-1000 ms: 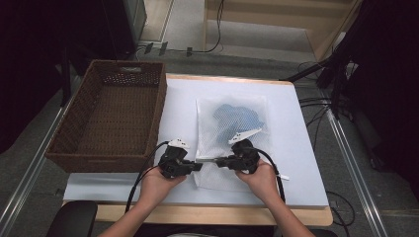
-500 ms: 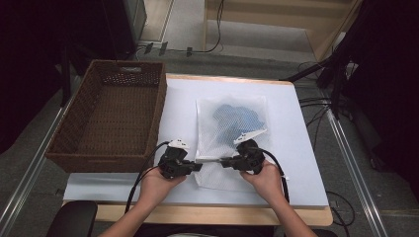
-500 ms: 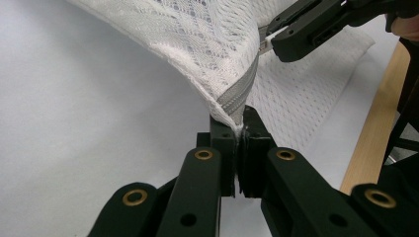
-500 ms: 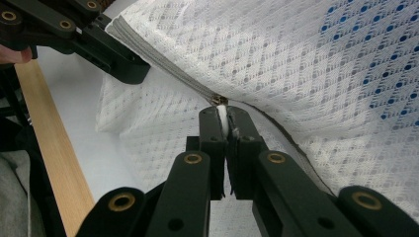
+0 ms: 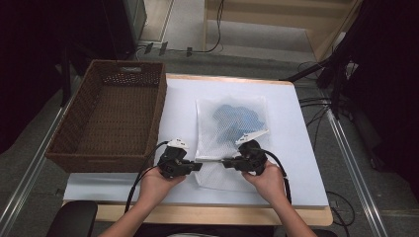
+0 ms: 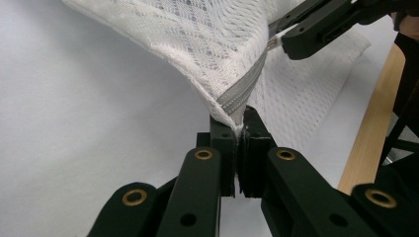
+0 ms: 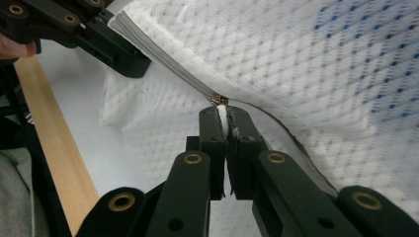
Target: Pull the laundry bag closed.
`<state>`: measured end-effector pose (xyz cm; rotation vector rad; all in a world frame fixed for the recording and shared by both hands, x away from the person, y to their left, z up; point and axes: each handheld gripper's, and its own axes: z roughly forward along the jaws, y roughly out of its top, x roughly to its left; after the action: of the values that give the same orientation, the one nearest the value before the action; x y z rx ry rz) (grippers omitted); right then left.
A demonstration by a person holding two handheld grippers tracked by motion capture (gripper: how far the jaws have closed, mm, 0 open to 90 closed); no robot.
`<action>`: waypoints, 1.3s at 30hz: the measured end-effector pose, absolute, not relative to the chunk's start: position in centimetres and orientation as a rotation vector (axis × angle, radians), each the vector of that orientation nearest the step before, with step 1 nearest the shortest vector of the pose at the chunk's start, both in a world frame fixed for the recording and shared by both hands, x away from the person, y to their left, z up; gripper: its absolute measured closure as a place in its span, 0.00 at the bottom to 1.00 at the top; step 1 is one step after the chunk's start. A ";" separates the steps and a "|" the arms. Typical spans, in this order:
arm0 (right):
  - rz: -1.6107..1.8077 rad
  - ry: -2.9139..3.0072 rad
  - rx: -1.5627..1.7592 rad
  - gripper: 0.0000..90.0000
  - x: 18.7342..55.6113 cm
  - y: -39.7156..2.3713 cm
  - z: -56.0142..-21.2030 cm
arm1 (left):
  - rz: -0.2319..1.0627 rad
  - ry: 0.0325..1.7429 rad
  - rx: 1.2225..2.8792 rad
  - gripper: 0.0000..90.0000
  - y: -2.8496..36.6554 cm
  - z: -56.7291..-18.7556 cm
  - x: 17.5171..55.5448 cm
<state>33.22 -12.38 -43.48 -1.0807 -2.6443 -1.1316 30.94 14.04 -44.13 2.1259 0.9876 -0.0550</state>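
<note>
While the white mesh zip-up laundry bag [image 5: 231, 133] lies flat on the pale blue tabletop [image 5: 291, 128], just right of the brown wicker basket [image 5: 111, 116], a blue garment [image 5: 236, 118] shows through its netting. Along the bag's near part runs a grey zipper [image 6: 242, 96], stretched between the two tools. The left gripper [image 5: 196, 166] has its black jaws pressed together on the zipper's end at the bag's corner, lifting the mesh off the surface in the left gripper view. The right gripper [image 5: 226, 163] pinches the zipper's small metal slider and white pull tab [image 7: 221, 106], jaws nearly touching. Each tool is held by one hand near the table's wooden front edge [image 5: 212, 215], with black cables trailing back.
</note>
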 end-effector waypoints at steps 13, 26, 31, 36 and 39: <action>-1.133 -2.627 -1.145 0.98 33.4 -14.7 -43.3 | -0.050 0.978 2.128 0.98 14.0 -44.0 30.8; -1.142 -2.603 -1.154 0.98 33.4 -14.9 -43.1 | -0.046 0.976 2.125 0.98 14.1 -44.0 30.8; -1.151 -2.611 -1.119 0.98 34.2 -14.9 -42.2 | -0.046 0.973 2.118 0.98 14.1 -43.8 31.0; -1.157 -2.605 -1.103 0.98 33.6 -15.3 -43.0 | -0.046 0.972 2.133 0.98 13.9 -44.0 30.9; -1.169 -2.583 -1.114 0.98 33.4 -15.6 -43.1 | -0.049 0.978 2.123 0.98 13.9 -44.0 30.9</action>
<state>33.40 -15.64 -43.13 -1.1138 -2.5832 -1.1686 30.91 13.95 -43.99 2.1230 0.9777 -0.0486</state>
